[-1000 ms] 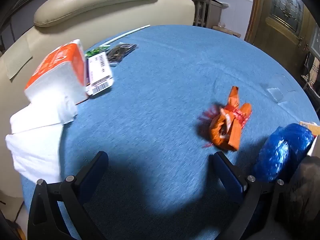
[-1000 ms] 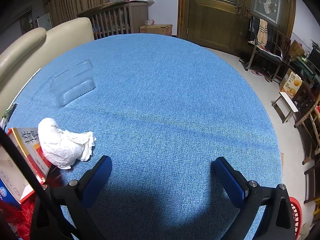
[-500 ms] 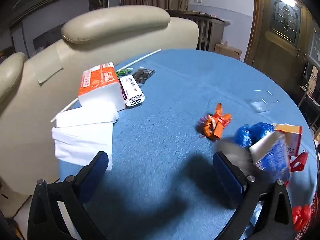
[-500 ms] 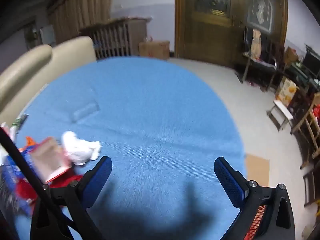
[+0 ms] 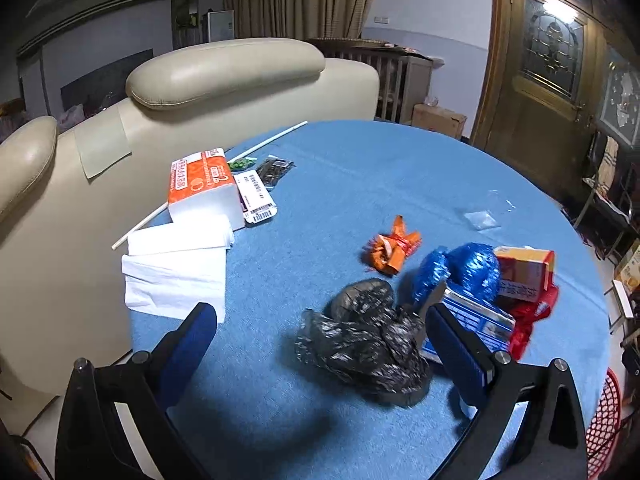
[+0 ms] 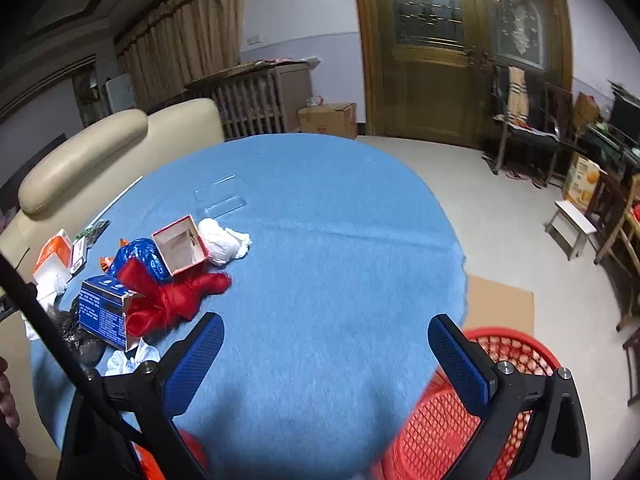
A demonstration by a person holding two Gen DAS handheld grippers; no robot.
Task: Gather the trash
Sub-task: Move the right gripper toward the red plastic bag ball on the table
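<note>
1. Looking along the left hand-held gripper [image 5: 320, 344], we see its blue-padded fingers spread wide apart with nothing between them, poised above the blue worktop [image 5: 360, 184].
2. We find a crumpled black plastic bag [image 5: 366, 338] lying on the worktop just ahead of that gripper, closer to its right finger.
3. Beyond the bag we see a cluster of trash: a shiny blue wrapper [image 5: 460, 270], a blue printed carton [image 5: 478, 320], a red plastic bag [image 5: 532, 314] and an orange-and-white box [image 5: 524, 272], all touching or overlapping one another.
4. A crumpled orange wrapper [image 5: 390, 248] sits a little apart, just left of the blue wrapper.
5. Farther left, near the cream sofa [image 5: 224, 76], we note an orange tissue pack [image 5: 202, 184], loose white tissues [image 5: 176, 268] hanging over the worktop edge, a barcode-labelled packet [image 5: 258, 200] and a thin white stick [image 5: 208, 184].
6. From the right view, the right hand-held gripper [image 6: 326, 354] is likewise spread open and empty over bare worktop.
7. There we see the same trash pile to the left of that gripper, with a crumpled white tissue ball [image 6: 222, 240] beside the open box.
8. A clear plastic tray [image 6: 220, 198] lies farther back on the cloth.
9. A red mesh basket [image 6: 472, 412] stands on the floor below the worktop edge, under the right finger.
</note>
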